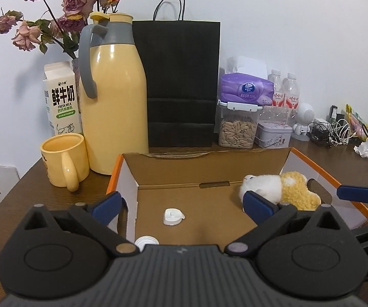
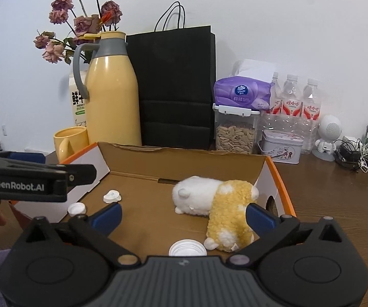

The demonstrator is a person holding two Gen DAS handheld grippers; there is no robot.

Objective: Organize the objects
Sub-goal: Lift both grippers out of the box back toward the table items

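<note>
An open cardboard box [image 1: 173, 168] [image 2: 184, 158] with orange edges sits on the brown table. Inside lie a white and yellow plush toy [image 1: 281, 189] [image 2: 217, 204], a small white hook [image 1: 173, 216] [image 2: 111, 196] and white caps [image 1: 147, 241] [image 2: 187, 248] [image 2: 76, 208]. My left gripper [image 1: 182, 206] is open and empty above the box's near left part. My right gripper [image 2: 182, 216] is open and empty above the box floor, its right finger [image 2: 259, 217] right beside the plush; touching or not, I cannot tell.
Behind the box stand a yellow mug [image 1: 62, 158], a yellow thermos [image 1: 112, 102], a milk carton [image 1: 61, 97], a black paper bag [image 1: 181, 84], a seed container [image 1: 236, 128] with tissues on it, a tin [image 1: 273, 134], water bottles [image 2: 296, 102] and cables [image 2: 363, 153].
</note>
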